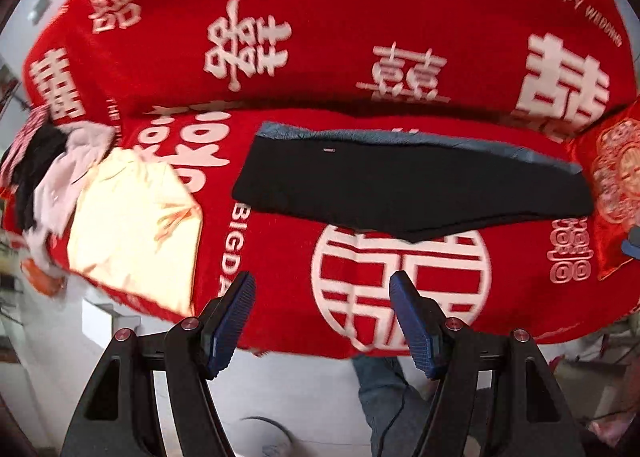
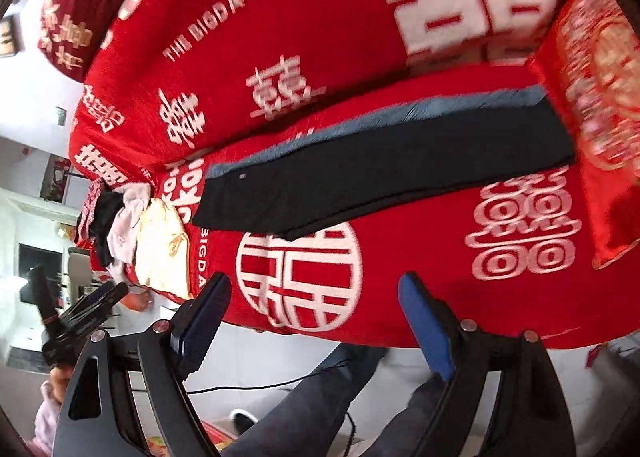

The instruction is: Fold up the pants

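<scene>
Black pants [image 1: 400, 185] lie flat on the red sofa seat [image 1: 280, 257], folded lengthwise, with a grey-blue inner layer showing along the far edge. They also show in the right wrist view [image 2: 380, 173]. My left gripper [image 1: 322, 289] is open and empty, held short of the seat's front edge, below the pants. My right gripper [image 2: 314, 293] is open and empty, also in front of the seat edge. The left gripper shows at the lower left of the right wrist view [image 2: 86, 307].
A pile of clothes lies at the seat's left end: a pale yellow garment [image 1: 132, 225], a pink one [image 1: 76, 165], a black one [image 1: 36, 165]. A red embroidered cushion [image 1: 616, 185] stands at the right end. The person's legs [image 2: 320, 405] are below, over a white floor.
</scene>
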`<state>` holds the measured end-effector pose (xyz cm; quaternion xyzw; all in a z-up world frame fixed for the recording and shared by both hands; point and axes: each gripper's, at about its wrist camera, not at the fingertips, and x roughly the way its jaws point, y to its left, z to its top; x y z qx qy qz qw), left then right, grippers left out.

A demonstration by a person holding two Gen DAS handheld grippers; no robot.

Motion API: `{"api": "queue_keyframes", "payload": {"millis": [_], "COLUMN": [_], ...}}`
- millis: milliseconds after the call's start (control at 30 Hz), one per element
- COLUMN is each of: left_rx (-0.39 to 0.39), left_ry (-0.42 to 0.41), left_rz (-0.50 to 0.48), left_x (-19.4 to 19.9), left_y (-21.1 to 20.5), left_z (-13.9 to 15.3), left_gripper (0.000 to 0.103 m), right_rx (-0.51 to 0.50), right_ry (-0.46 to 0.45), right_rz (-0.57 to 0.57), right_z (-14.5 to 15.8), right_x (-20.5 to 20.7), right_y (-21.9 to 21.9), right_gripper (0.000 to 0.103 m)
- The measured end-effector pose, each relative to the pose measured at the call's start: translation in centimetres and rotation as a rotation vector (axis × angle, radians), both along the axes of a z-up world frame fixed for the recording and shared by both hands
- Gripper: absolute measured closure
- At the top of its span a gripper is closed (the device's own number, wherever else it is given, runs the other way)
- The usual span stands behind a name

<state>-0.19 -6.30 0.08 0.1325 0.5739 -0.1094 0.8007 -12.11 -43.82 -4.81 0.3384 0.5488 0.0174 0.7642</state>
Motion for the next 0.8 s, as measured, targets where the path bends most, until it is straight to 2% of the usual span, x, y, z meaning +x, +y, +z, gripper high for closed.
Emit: {"api": "queue_keyframes", "payload": {"millis": [67,167,233,333,433,533,633,767,800], "left_rx": [0.019,-0.011,-0.022,-0.019,-0.033,-0.046,-0.061,0.001,0.014], "left_ry": [0.023,0.086,0.135,0.158,0.18,0.156,0.099,0.043,0.021], "left_rz": [-0.015,-0.016,-0.046,-0.099,-0.115,-0.083,-0.031,0.018,0.035], "left_x": [2.5,5.7,7.2,8.1,8.8,9.7,10.9,13.9,14.8], "left_y": [-0.1,-0.5,-1.8,-3.8,-5.6,-6.4,-6.2,-5.1,-4.5], "left_z": [-2.4,-5.9,-8.5,-11.1,-14.0,-15.3,-16.2,-18.6,-19.0], "left_gripper": [0.033,0.033,0.033,0.033,0.033,0.033,0.033,0.033,0.033], "right_rx": [0.051,0.157,0.194,0.21,0.178,0.182,0.266,0.332,0.346], "right_ry": [0.042,0.113,0.135,0.156,0.174,0.168,0.152,0.109,0.091], "right_rz": [-0.016,-0.068,-0.097,-0.07,-0.02,-0.03,-0.069,-0.078,-0.064], "right_z": [-2.6,-6.9,-8.9,-11.1,-13.3,-15.8,-18.5,-21.0,-21.4], "right_x": [2.2,5.8,7.5,9.4,10.8,11.4,11.7,11.9,12.0], "right_y": [1.3,3.1,4.0,5.7,6.6,6.1,5.0,4.8,5.2], "right_gripper": [0.015,0.015,0.015,0.015,0.013,0.013,0.013,0.014,0.017]}}
